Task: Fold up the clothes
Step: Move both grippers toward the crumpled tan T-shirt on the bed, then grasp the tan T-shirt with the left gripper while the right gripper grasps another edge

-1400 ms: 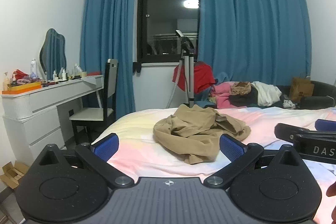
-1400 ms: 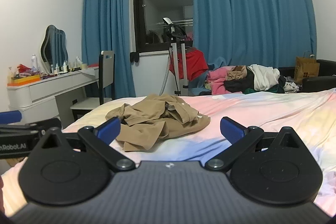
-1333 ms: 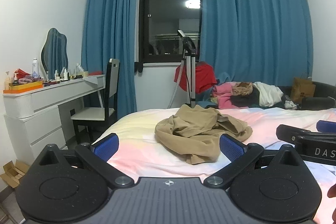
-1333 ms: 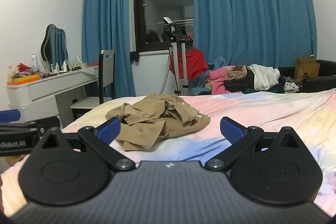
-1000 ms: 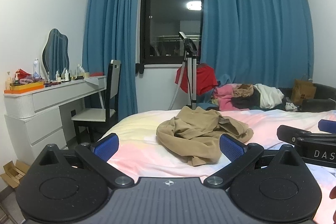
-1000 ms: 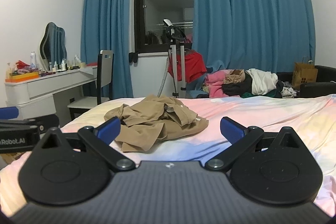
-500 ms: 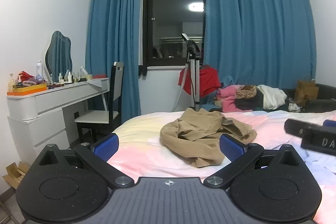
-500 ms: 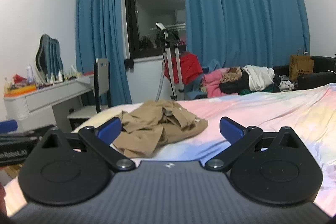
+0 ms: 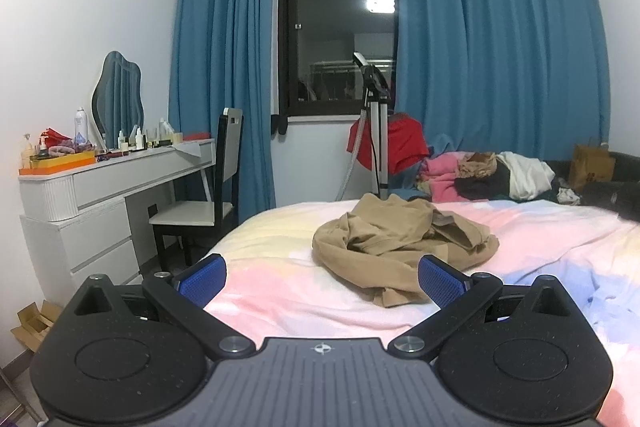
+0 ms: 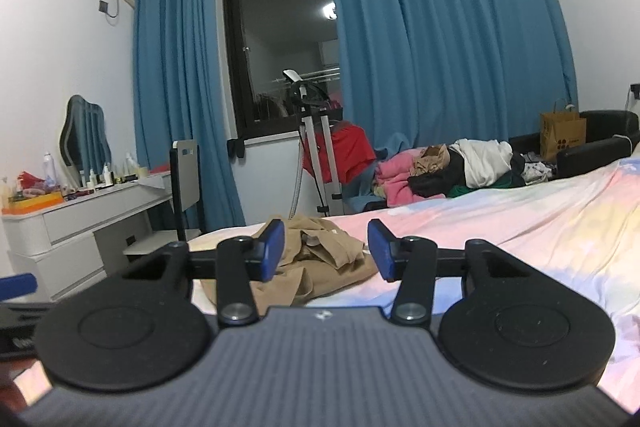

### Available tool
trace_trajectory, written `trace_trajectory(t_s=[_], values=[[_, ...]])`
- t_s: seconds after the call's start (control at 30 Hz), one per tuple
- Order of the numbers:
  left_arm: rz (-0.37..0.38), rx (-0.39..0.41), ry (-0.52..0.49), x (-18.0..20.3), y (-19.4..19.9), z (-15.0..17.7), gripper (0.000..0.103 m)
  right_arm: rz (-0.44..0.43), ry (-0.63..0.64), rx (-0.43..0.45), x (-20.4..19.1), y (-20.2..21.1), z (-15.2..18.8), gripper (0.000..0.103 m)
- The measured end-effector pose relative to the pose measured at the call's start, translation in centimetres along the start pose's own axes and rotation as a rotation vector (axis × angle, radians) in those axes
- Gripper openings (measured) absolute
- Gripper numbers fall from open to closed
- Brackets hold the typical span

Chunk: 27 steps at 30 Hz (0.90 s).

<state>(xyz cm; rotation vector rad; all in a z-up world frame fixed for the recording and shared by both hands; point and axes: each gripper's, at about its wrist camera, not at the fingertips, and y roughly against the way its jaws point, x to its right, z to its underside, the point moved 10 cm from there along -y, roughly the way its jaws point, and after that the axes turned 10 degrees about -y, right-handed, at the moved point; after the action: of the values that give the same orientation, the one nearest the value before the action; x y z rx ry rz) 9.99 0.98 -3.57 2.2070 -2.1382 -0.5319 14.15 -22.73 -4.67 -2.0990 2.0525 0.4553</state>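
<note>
A crumpled tan garment (image 9: 400, 243) lies in a heap on the pastel bedspread (image 9: 280, 283). It also shows in the right wrist view (image 10: 320, 259). My left gripper (image 9: 322, 277) is open and empty, short of the garment. My right gripper (image 10: 326, 249) is open but narrower, its blue pads either side of the garment's far part and apart from it. The left gripper's blue tip (image 10: 16, 285) shows at the left edge of the right wrist view.
A white dressing table (image 9: 100, 187) with bottles and a dark chair (image 9: 208, 195) stand left of the bed. A tripod (image 9: 374, 131) and a pile of clothes (image 9: 488, 175) sit behind the bed, with a paper bag (image 10: 562, 135) on a black sofa.
My right gripper's jaws have narrowed from wide open and the gripper has tilted and moved toward the garment. My left gripper has risen slightly; the right gripper has left its view.
</note>
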Motion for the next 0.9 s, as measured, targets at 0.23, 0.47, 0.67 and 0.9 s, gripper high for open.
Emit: trace_trajectory(t_s=[0.23, 0.47, 0.67, 0.9], values=[[0.019, -0.052, -0.022, 0.8, -1.5, 1.6, 0.103, -0.009, -0.118, -0.124, 1.2, -0.3, 0.0, 0.022], [0.063, -0.153, 0.006, 1.8, -5.5, 3.3, 0.099, -0.003, -0.196, -0.17, 3.0, -0.2, -0.7, 0.021], [0.035, -0.172, -0.124, 3.9, -12.4, 1.6, 0.094, 0.021, -0.222, -0.179, 5.0, -1.2, -0.6, 0.021], [0.073, -0.131, -0.251, 9.2, -22.8, -0.3, 0.085, 0.048, -0.257, -0.241, 7.9, -4.5, 1.2, 0.021]])
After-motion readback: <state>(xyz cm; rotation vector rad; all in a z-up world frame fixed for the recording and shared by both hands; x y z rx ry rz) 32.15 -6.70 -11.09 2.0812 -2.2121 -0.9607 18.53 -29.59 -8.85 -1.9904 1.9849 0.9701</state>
